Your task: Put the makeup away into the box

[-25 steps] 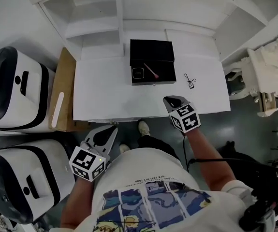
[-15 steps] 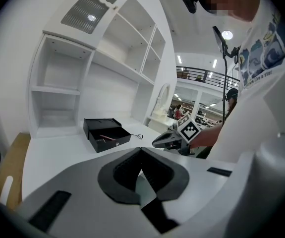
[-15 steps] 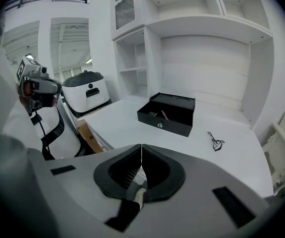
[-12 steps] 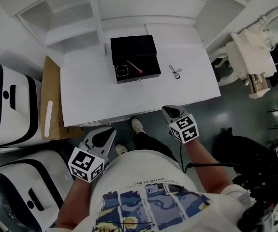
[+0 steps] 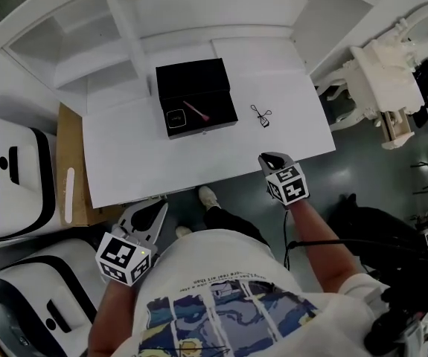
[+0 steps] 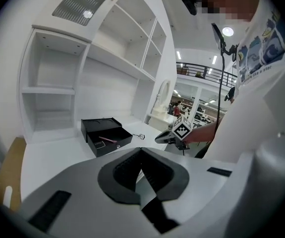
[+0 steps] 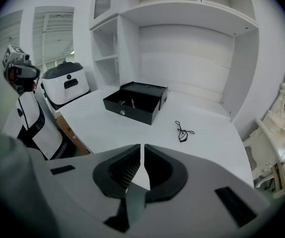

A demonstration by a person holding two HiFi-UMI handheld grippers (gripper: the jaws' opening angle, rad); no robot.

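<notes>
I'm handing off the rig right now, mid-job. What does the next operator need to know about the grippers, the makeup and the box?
Left gripper: shut, empty, by the near left edge of the white table.
Right gripper: shut, empty, at the table's near right edge.
Black box: open, toward the back of the table. It holds a pink stick and a small square compact.
Done: those two items are in the box.
Left: what looks like an eyelash curler lies on the table to the right of the box, apart from it. The right gripper is nearer, so it probably suits the pick.
</notes>
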